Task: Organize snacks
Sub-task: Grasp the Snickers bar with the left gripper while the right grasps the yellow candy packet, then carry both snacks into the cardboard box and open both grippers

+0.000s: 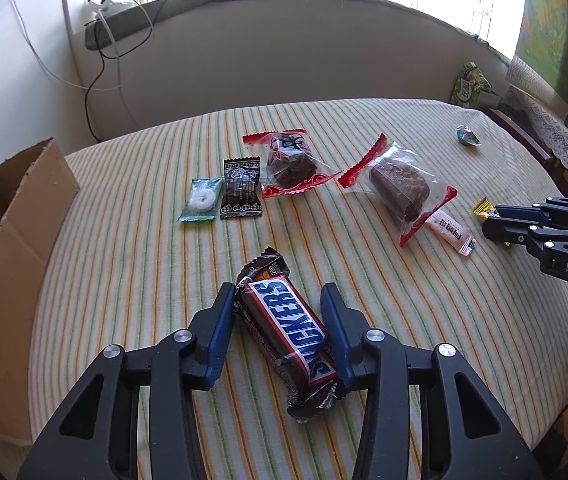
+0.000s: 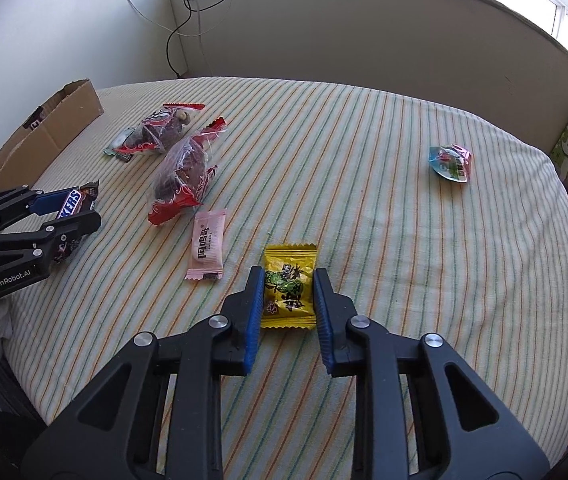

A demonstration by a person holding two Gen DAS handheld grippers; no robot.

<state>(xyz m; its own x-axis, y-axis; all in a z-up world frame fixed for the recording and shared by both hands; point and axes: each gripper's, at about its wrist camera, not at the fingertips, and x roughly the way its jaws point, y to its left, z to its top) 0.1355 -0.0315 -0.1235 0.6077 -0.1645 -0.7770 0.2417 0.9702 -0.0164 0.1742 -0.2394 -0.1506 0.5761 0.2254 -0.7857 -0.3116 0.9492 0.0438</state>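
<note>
Right now I have my left gripper point(image 1: 279, 328) straddling the Snickers bar point(image 1: 288, 334), which lies askew at the near edge of the striped tablecloth point(image 1: 143, 280); the pads look to touch its opposite corners, though I cannot tell if they truly pinch it. My right gripper point(image 2: 288, 300) pinches the yellow candy packet point(image 2: 290, 286) flat on the cloth. The cardboard box point(image 1: 15, 240) sits at the left edge.

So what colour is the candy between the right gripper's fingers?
Yellow candy, green and black print; right wrist view.
</note>
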